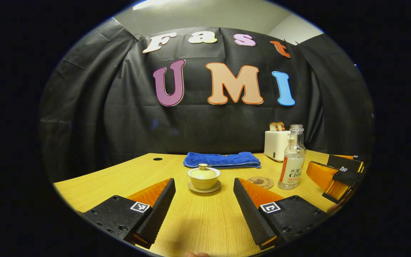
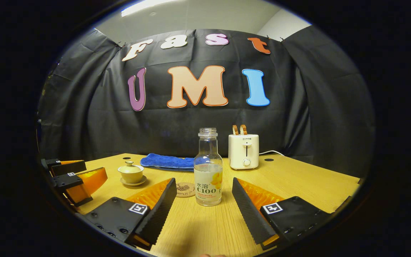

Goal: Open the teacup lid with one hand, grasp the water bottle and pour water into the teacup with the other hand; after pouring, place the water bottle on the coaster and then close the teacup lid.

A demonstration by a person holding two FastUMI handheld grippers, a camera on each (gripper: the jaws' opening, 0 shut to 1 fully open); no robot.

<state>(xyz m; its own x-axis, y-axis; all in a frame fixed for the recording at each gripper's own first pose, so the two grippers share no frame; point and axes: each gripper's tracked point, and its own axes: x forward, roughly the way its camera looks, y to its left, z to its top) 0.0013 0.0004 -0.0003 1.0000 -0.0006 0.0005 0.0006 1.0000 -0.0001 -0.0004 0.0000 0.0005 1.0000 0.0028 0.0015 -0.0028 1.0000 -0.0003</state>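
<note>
A pale lidded teacup on its saucer stands on the wooden table straight ahead of my left gripper, which is open and a short way before it. A clear uncapped water bottle with a little liquid stands upright ahead of my open right gripper, apart from both fingers. The bottle also appears at the right in the left gripper view, beside a round cork coaster. The teacup and coaster lie to the left in the right gripper view. The lid sits on the cup.
A folded blue towel lies behind the teacup. A white toaster with bread slices stands at the back right, its cord trailing right. The other gripper shows at the left edge of the right gripper view.
</note>
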